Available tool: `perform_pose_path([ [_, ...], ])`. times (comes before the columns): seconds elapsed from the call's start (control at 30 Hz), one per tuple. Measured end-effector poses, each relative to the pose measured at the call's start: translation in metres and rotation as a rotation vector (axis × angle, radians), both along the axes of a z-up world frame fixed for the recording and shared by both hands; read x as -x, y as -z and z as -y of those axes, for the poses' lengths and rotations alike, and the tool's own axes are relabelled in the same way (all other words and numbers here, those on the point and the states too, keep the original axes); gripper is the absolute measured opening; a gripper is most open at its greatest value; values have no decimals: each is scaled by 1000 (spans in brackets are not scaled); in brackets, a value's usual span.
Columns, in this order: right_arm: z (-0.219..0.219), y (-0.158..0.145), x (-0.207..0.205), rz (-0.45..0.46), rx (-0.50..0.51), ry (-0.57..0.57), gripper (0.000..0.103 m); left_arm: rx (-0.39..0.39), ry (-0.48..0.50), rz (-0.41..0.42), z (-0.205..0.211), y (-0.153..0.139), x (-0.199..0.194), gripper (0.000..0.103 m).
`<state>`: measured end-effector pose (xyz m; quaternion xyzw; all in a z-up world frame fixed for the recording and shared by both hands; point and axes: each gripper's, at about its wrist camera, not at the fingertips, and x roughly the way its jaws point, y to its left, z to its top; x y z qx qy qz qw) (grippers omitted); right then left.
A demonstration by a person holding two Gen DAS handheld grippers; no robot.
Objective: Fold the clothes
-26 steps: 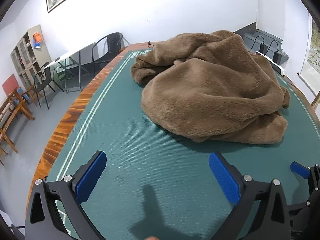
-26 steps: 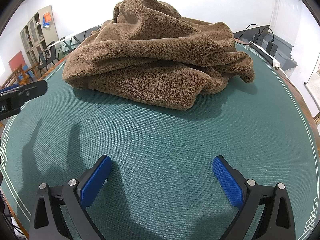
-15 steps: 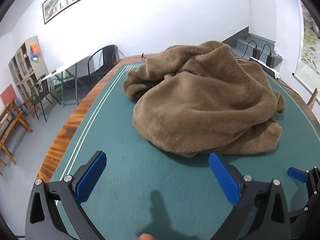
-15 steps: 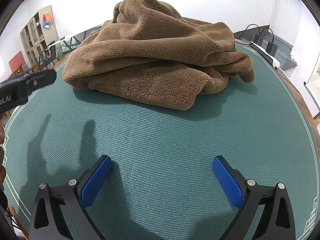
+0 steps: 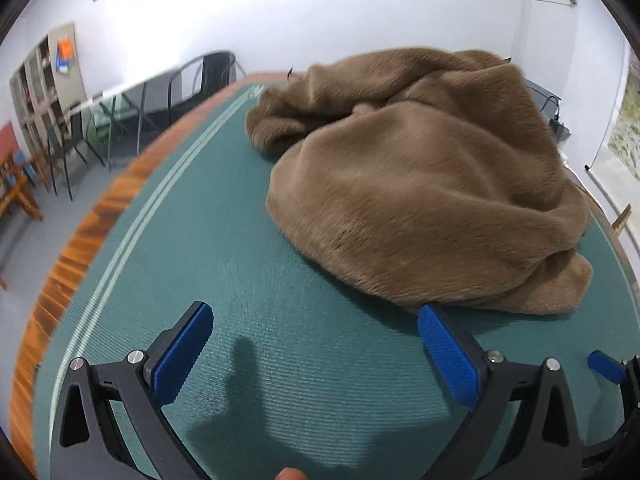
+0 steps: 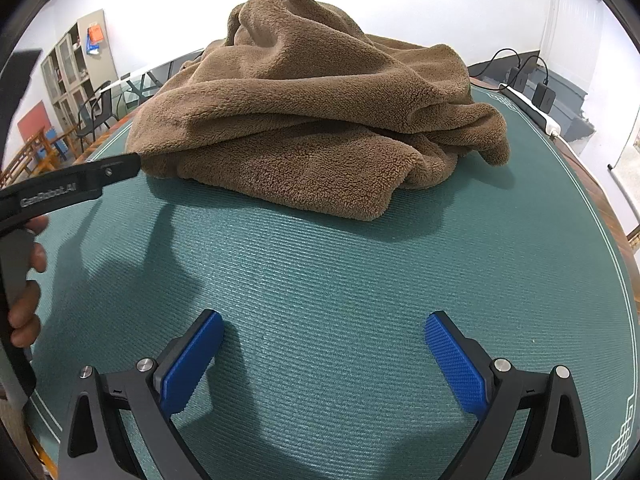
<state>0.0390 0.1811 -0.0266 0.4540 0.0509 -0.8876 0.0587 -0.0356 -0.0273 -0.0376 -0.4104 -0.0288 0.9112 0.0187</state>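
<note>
One "GenRobot.AI" label marks left gripper.

My fingers wear ribbed blue pads on black frames. The crumpled fleece garment is plain tan-brown. The bench's woven mat is teal, finely ridged, edged with pale stripes over an orange-brown wood rim.

One brown fleece garment lies heaped on one bench; two grippers hover near it. Each has two blue pads.
</note>
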Motion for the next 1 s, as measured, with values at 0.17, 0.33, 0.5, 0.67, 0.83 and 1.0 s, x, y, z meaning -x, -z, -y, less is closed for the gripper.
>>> perform_pose_path([
  [0.17,-3,0,0,0,1,-16,102,11,-49,47,12,11,4,103],
  [0.33,-7,0,0,0,3,-38,102,25,-61,90,16,14,6,103],
  [0.5,-9,0,-3,-3,6,-61,103,39,-62,97,10,10,10,103],
  [0.67,-12,0,-7,-8,7,-77,103,44,-64,97,6,8,2,103],
  [0.83,-14,0,-10,-11,14,-82,102,46,-63,100,9,10,4,103],
  [1.0,-24,-3,-13,-22,86,-83,102,44,-61,102,10,9,5,103],
])
